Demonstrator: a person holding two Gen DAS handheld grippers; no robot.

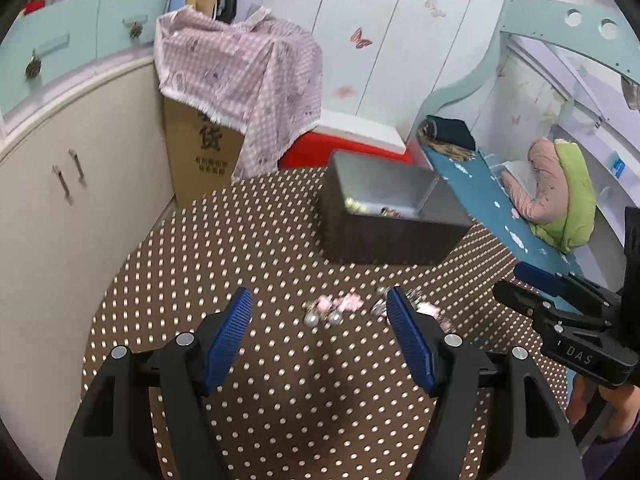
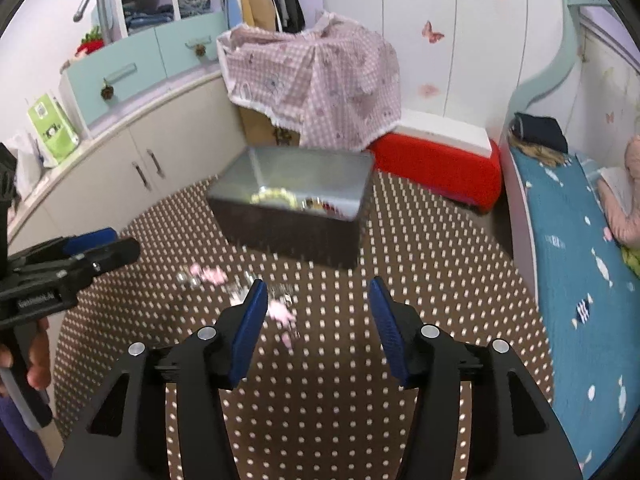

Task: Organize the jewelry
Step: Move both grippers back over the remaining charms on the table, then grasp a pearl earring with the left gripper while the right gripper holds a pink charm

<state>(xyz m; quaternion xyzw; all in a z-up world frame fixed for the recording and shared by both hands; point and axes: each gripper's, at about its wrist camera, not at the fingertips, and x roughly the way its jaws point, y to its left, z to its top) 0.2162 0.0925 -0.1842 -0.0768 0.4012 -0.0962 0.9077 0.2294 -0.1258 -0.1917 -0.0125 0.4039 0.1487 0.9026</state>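
A dark open box (image 1: 384, 236) (image 2: 296, 224) stands on the round brown dotted table (image 1: 280, 380) (image 2: 420, 280), with a bead bracelet (image 2: 276, 196) and other small pieces inside. Pink and pearl jewelry (image 1: 332, 310) (image 2: 208, 276) lies loose on the cloth in front of the box, with another pink piece (image 2: 280, 312) beside it. My left gripper (image 1: 320, 308) is open just above the pearl pieces, nothing between its blue pads. My right gripper (image 2: 318, 294) is open and empty, its left pad beside the pink piece.
A cardboard box under a pink checked cloth (image 1: 240, 76) (image 2: 316, 76) and a red stool (image 1: 352, 144) (image 2: 440, 168) stand behind the table. Cream cabinets (image 1: 60, 200) run along the left. A bed with a blue sheet (image 2: 580, 280) lies to the right.
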